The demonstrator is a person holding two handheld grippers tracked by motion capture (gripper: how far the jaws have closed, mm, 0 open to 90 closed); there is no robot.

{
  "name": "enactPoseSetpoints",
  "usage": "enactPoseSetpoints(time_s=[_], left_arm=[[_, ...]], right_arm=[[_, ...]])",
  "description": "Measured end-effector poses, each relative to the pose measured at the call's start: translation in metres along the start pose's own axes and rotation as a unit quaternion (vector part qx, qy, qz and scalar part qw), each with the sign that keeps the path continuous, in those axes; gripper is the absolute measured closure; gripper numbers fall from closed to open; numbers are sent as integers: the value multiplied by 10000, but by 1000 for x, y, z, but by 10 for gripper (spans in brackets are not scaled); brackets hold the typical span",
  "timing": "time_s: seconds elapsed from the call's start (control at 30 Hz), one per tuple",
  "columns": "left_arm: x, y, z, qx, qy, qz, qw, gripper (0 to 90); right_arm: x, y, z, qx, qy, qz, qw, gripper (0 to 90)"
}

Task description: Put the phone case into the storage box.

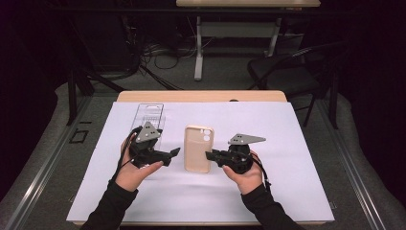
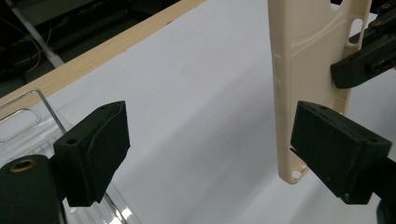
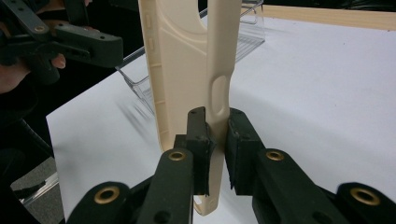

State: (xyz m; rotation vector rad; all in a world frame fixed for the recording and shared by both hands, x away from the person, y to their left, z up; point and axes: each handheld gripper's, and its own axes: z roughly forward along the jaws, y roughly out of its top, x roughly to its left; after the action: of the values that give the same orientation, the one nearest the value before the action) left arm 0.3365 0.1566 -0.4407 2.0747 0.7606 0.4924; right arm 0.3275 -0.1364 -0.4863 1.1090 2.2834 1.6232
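Note:
A cream phone case (image 1: 199,148) lies lengthwise on the white sheet (image 1: 287,191) between my two grippers. My right gripper (image 1: 209,155) comes in from the right and is shut on the case's right side wall (image 3: 218,116), one pad inside the wall and one outside, at my right gripper (image 3: 217,149). My left gripper (image 1: 175,153) sits just left of the case with its jaws wide apart. Between the left gripper (image 2: 210,144) pads there is only sheet, and the case (image 2: 313,70) stands by the right-hand pad (image 2: 336,144).
A clear plastic package (image 1: 149,117) lies on the sheet behind my left hand, close to the left gripper's body (image 2: 28,121). The wooden table edge (image 1: 201,96) runs along the far side. A chair (image 1: 287,72) and desk legs stand beyond the table.

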Motion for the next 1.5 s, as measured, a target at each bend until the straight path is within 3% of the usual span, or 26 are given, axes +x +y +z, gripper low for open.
enactPoseSetpoints(time_s=[0.23, 0.93, 1.5], left_arm=[[-4, 4, -6, -47, 73, 83, 9999, 121], [-15, 11, -15, -129, 235, 355, 9990, 145], [-19, 14, -20, -176, 395, 620, 9971, 167]], right_arm=[[4, -2, 3, 74, -20, 3, 10000, 812], [21, -4, 10, 230, -76, -287, 9993, 812], [26, -5, 12, 312, -148, -476, 9983, 811]])
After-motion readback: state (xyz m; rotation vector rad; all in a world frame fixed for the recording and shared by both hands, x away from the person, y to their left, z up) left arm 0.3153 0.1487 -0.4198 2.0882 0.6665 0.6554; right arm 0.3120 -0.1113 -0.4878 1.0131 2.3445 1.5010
